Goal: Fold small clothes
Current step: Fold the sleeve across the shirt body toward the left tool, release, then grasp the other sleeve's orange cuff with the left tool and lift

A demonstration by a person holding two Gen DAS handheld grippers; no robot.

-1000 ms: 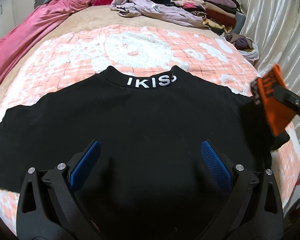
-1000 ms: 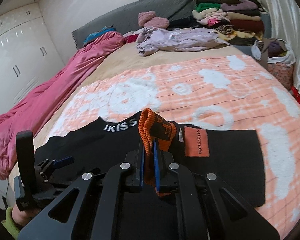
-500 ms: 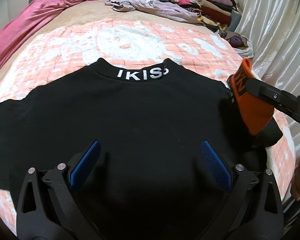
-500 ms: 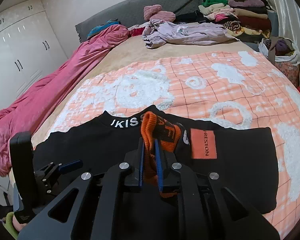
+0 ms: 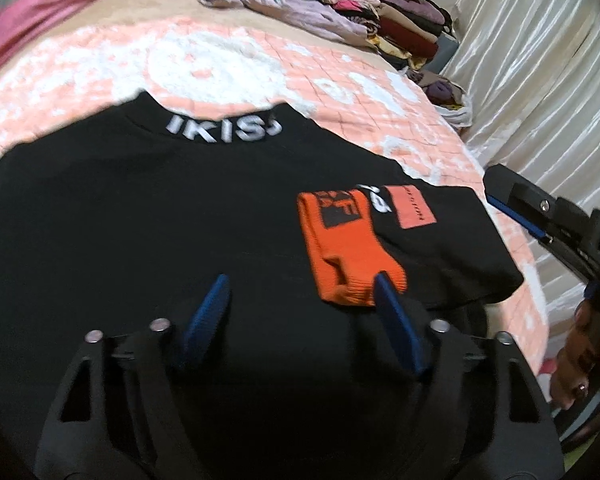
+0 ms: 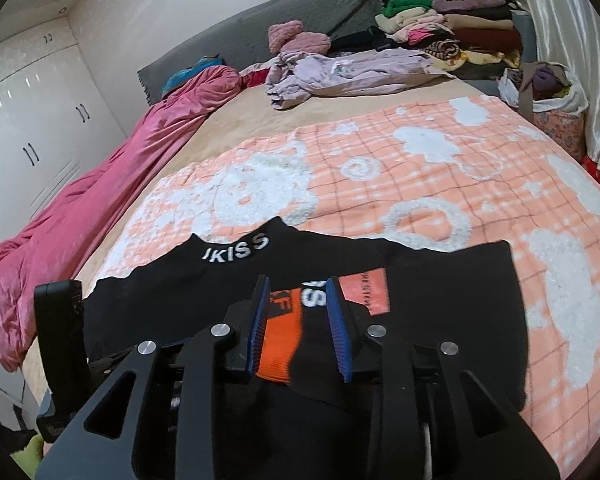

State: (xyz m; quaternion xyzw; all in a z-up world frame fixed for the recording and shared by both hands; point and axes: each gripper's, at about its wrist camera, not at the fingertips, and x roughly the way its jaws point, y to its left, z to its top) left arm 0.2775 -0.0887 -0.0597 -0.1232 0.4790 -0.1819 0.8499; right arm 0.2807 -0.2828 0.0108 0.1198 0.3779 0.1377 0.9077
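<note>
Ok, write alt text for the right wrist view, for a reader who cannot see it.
The right gripper, jaws just opening and parted, hovers over an orange cuff lying on a black sweatshirt spread on an orange-and-white blanket. Behind are a pink duvet and stacked clothes.

A black cotton top [image 5: 148, 232] with white collar letters is lying flat on the bed, its right sleeve folded inward, the ribbed orange cuff [image 5: 346, 248] resting on its body.
</note>
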